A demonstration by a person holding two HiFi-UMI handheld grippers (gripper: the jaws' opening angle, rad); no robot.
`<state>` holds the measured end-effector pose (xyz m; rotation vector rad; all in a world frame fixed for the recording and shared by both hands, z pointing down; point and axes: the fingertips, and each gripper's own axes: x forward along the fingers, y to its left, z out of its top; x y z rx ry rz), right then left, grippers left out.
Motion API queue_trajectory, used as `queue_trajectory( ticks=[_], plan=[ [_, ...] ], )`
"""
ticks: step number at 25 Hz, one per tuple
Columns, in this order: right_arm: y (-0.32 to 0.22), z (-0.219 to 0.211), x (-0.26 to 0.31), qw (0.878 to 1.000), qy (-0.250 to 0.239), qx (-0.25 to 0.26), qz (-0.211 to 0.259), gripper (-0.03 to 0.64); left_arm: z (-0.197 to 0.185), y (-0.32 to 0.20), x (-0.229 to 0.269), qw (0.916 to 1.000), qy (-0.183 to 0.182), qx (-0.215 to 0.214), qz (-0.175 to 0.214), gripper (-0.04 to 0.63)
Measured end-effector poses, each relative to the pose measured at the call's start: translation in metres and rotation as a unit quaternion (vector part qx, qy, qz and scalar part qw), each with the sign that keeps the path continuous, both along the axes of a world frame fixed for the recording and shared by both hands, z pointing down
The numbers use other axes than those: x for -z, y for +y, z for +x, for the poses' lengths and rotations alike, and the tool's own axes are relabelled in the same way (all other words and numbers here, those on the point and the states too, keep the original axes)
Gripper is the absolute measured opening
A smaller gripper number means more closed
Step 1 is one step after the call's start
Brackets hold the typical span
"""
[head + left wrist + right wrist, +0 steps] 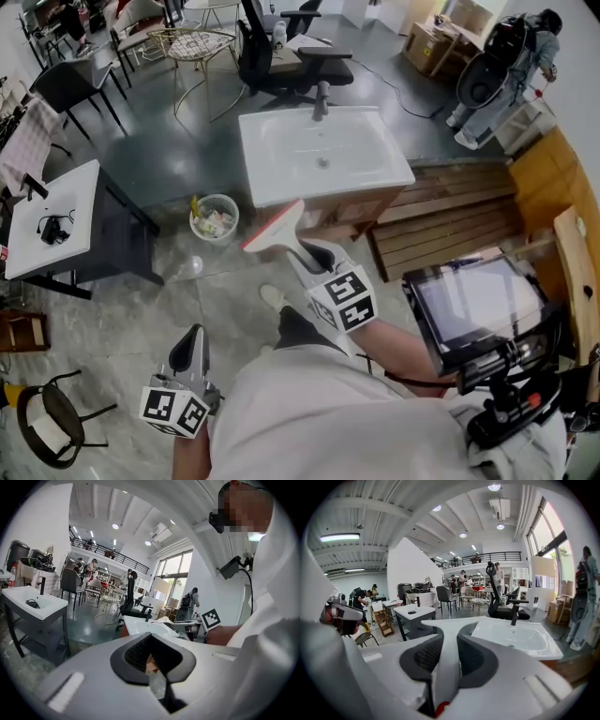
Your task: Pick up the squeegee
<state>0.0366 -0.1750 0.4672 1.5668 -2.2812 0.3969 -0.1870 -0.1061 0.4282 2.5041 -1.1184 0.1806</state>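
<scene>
White sink [258,178] sits upper centre. Right gripper [305,255] is at frame centre, jaws clamped on a handle. Left gripper [192,339] is lower left, jaws together, nothing in them. Squeegee [274,230] is held off the floor, blade up-left, overlapping the sink's front edge.

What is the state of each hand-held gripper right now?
Left hand-held gripper: closed, holding nothing.
Right hand-held gripper: closed on the squeegee handle.
</scene>
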Motion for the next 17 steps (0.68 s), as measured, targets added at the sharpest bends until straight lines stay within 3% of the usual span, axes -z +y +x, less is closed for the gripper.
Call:
queue_trajectory(
  ticks=[17],
  plan=[
    [-0.0057, -0.0048, 0.0014, 1.000, 0.015, 0.007, 0.004, 0.100, -0.0038, -0.0031, -0.0044, 0.9999, 0.002, 0.006, -0.009, 0.006]
  ],
)
